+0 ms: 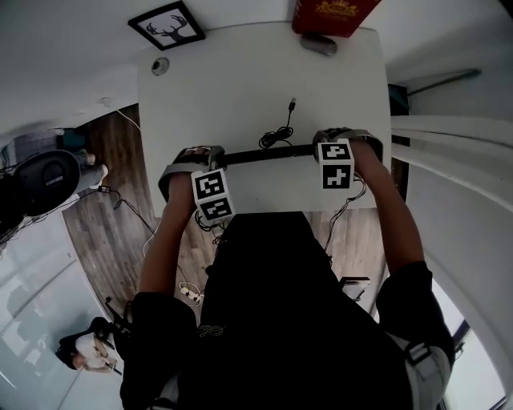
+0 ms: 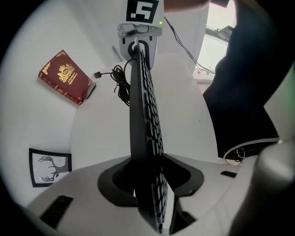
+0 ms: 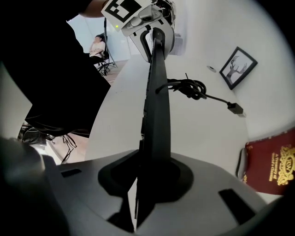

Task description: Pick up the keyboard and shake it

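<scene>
A black keyboard (image 1: pixel 264 154) hangs on edge over the white table (image 1: pixel 232 88), its keys turned towards the person. My left gripper (image 1: pixel 215 163) is shut on its left end and my right gripper (image 1: pixel 322 152) on its right end. In the left gripper view the keyboard (image 2: pixel 143 115) runs upright from between my jaws (image 2: pixel 150 173) to the other gripper (image 2: pixel 138 34). The right gripper view shows its plain back (image 3: pixel 156 101) running from my jaws (image 3: pixel 147 177) towards the left gripper (image 3: pixel 150 23). Its coiled black cable (image 1: pixel 279 134) lies on the table, the plug free.
A red book (image 1: pixel 333 16) lies at the table's far edge with a grey object (image 1: pixel 318 44) beside it. A framed deer picture (image 1: pixel 167 24) and a small round thing (image 1: pixel 160 66) sit at the far left corner. Cables trail over the wooden floor (image 1: pixel 104 216). Another person (image 1: pixel 84 348) is at the lower left.
</scene>
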Available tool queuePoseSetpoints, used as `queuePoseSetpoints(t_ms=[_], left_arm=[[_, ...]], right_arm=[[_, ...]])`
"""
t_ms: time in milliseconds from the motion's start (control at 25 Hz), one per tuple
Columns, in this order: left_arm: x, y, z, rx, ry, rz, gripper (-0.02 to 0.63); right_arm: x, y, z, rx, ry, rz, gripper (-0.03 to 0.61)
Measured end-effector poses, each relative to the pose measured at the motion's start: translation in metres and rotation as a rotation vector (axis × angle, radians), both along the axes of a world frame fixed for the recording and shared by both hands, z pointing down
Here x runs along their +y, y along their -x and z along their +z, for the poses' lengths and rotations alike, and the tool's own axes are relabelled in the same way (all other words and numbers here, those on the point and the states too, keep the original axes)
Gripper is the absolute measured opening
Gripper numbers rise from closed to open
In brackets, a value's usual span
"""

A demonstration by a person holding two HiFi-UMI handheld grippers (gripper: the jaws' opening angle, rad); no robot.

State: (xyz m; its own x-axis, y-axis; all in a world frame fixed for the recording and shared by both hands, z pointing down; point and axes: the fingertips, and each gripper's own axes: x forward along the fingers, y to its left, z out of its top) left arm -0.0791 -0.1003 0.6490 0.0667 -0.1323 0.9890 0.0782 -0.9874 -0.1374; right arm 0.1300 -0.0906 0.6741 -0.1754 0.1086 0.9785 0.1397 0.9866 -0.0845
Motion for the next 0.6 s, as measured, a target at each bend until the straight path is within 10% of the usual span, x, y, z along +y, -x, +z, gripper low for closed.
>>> queuePoseSetpoints(t_ms=[240,600], left_arm=[[0.019,0.016,0.022,-0.068,0.034,0.094,0.113],[0.012,0.030,0.000,0.004,-0.202,0.083,0.081]], right_arm=[[0.014,-0.002,0.003,0.036,-0.090,0.032,0.091],[0.012,0.009,-0.025,0.050,-0.342,0.156,0.086]])
